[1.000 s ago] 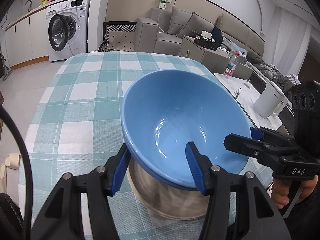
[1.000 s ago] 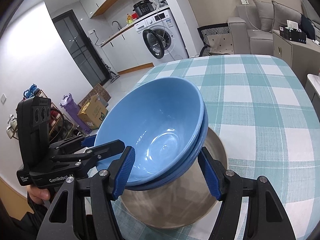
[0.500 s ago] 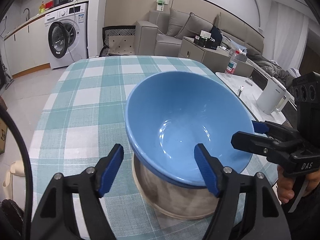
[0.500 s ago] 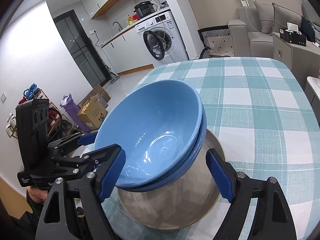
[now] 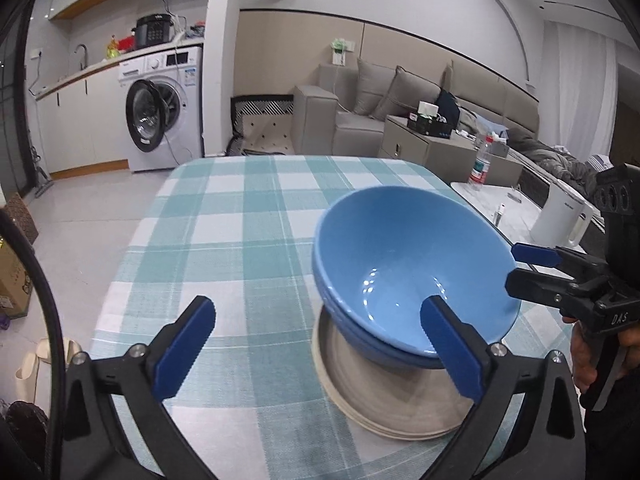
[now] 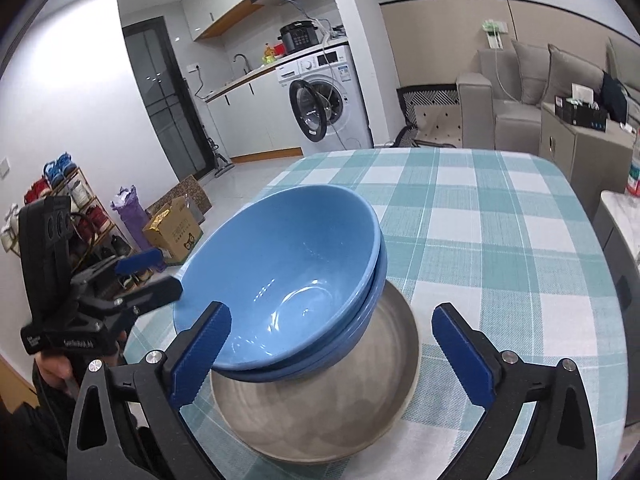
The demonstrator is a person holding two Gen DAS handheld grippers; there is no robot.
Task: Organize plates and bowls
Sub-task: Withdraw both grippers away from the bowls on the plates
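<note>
Two blue bowls (image 6: 280, 280) sit nested one inside the other, tilted, on top of a stack of beige plates (image 6: 340, 420). That pile is the thing to steer by: it rests on the checked tablecloth (image 6: 500, 240) near the table's front edge, and the rest of the cloth beyond it shows nothing else.

On either side of the pile, the two claws are letting go. The left gripper (image 5: 316, 352) has its jaws opening wide; one blue pad stands in front of the bowls' rim, the other is well off to the side over bare cloth, and neither pad presses on anything. The right gripper (image 6: 332, 356) is opening too, its pads flanking the pile without touching it.

Beyond the pile, behind the table's far end, stand a washing machine (image 5: 164, 116) and a grey sofa (image 5: 360, 120).

To my eye the sorting looks about finished: bowls together, plates together, all in one stack. What is left seems to be drawing both hands clear, perhaps straightening the leaning bowls.
</note>
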